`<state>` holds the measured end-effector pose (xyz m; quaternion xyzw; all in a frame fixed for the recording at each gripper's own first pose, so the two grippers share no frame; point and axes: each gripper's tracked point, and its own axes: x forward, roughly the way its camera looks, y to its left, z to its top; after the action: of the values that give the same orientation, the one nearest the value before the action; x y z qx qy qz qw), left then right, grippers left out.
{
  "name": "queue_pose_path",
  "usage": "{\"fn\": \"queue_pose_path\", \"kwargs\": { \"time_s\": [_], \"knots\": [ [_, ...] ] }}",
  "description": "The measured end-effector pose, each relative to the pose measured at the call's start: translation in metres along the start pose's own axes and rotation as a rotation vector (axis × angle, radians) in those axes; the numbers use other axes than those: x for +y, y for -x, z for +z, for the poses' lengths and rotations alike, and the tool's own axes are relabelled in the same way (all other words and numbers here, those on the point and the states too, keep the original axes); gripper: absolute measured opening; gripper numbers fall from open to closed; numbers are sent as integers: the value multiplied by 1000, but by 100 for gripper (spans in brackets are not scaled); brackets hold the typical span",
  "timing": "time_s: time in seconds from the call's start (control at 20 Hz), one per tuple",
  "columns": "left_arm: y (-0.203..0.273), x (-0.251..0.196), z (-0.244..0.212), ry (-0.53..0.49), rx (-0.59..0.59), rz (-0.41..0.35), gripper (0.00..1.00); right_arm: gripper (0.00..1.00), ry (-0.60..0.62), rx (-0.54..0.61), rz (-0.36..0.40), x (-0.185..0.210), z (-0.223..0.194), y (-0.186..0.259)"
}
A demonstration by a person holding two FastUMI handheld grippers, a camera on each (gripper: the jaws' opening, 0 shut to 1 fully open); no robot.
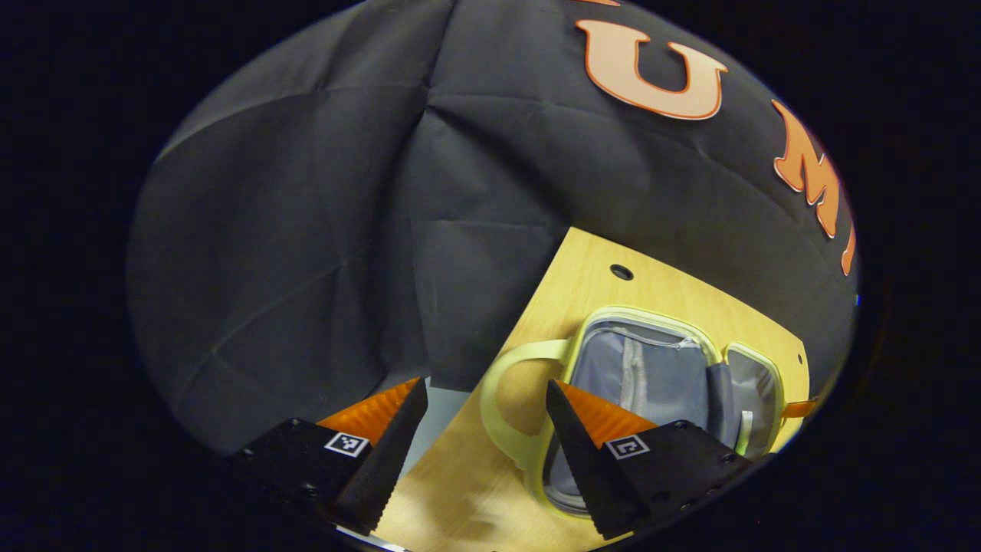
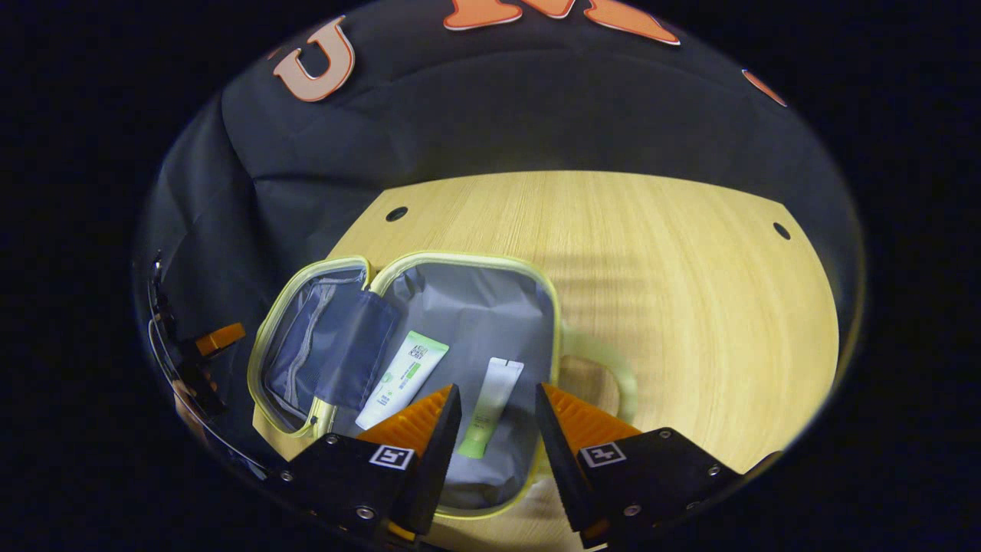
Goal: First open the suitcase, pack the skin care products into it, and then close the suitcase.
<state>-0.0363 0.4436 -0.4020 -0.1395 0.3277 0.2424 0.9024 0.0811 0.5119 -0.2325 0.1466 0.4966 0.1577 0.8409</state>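
Note:
A pale yellow-green suitcase point(image 2: 460, 259) lies open flat on the wooden table point(image 2: 674, 291), grey lining up. In its right half lie a white and green tube point(image 2: 402, 376) and a smaller white tube with a green cap point(image 2: 490, 406). My right gripper point(image 2: 498, 452) hovers open just above the smaller tube, touching nothing. In the left gripper view the open suitcase point(image 1: 651, 314) sits to the right, its loop handle point(image 1: 506, 399) between my fingers' lines. My left gripper point(image 1: 475, 460) is open and holds nothing, hanging over the table's edge.
The left half of the suitcase has a dark mesh pocket point(image 2: 337, 345). The handle point(image 2: 613, 368) sticks out to the right on the bare wood. Small round holes point(image 2: 396, 213) mark the table's far corners. An orange part of the other gripper point(image 2: 221, 337) shows at the far left.

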Motion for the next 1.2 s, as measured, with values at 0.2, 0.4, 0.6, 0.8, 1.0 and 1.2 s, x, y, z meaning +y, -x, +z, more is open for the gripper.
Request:
{"fn": "queue_pose_path", "kwargs": {
  "time_s": [0.2, 0.4, 0.6, 0.8, 1.0, 1.2],
  "knots": [
    [-31, 0, -16, -37, 95, -33, 96, 83, 26, -72, -41, -16, 14, 33],
    [-61, 2, -28, -64, 174, -65, 86, 88, 54, -143, -84, -29, 27, 70],
    [-85, -5, -43, -103, 255, -91, 63, 89, 80, -208, -108, -34, 36, 104],
    [-82, -15, -35, -94, 226, -133, 20, 92, 97, -253, -149, -49, 42, 123],
    [-52, -24, -3, -97, 113, -148, 6, 92, 126, -345, -190, -60, 54, 144],
    [-7, -34, 42, -117, 1, -177, 5, 91, 156, -417, -197, -62, 69, 158]
  ]
}}
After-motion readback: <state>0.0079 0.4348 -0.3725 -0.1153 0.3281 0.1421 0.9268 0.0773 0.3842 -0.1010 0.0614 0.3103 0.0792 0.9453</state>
